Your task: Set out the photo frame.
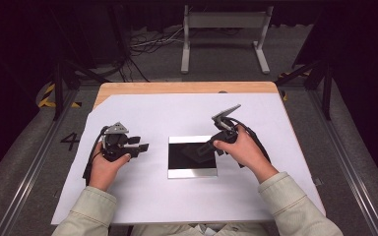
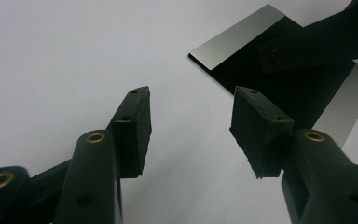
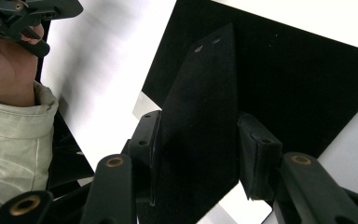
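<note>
Black plate over a silver-edged black tray, white sheet.

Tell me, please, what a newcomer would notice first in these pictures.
First, the shiny, mirror-like plate in the middle of the white sheet. The right hand-held gripper reaches over it, a flat black piece between its jaws. The left hand-held gripper waits open, to the plate's left.
</note>
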Demonstrator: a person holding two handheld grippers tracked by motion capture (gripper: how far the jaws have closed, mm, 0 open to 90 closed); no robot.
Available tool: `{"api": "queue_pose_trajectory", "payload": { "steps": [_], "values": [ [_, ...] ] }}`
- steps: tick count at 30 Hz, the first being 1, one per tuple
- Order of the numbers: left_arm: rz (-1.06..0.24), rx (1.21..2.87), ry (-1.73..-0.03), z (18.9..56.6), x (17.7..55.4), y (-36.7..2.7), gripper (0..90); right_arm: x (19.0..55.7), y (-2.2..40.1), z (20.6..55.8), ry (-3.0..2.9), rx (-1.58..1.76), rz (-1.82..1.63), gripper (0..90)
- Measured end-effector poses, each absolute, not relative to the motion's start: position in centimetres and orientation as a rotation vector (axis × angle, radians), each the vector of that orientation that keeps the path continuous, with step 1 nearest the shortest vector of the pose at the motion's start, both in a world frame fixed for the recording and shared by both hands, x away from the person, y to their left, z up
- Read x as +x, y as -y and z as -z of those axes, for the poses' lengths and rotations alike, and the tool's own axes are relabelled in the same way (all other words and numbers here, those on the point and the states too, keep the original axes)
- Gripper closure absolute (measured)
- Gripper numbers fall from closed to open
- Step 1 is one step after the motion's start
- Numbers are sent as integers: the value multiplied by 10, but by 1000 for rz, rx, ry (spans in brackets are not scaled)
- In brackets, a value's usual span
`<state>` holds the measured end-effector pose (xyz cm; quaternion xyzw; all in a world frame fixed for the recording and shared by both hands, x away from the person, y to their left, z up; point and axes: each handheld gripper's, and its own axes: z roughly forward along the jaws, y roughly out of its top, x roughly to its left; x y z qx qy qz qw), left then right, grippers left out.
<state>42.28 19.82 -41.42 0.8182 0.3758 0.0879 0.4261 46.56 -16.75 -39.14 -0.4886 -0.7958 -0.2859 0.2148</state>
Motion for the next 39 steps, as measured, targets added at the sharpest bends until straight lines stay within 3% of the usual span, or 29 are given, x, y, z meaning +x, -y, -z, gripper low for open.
{"api": "queue_pose_trajectory", "payload": {
  "steps": [23,39],
  "values": [
    [-215,2047,-937,414,423,-197,481,462,173,388,2178,-1364,806,667],
    [-214,2053,-938,415,422,-196,481,445,178,371,2213,-1251,844,804]
  ]
}}
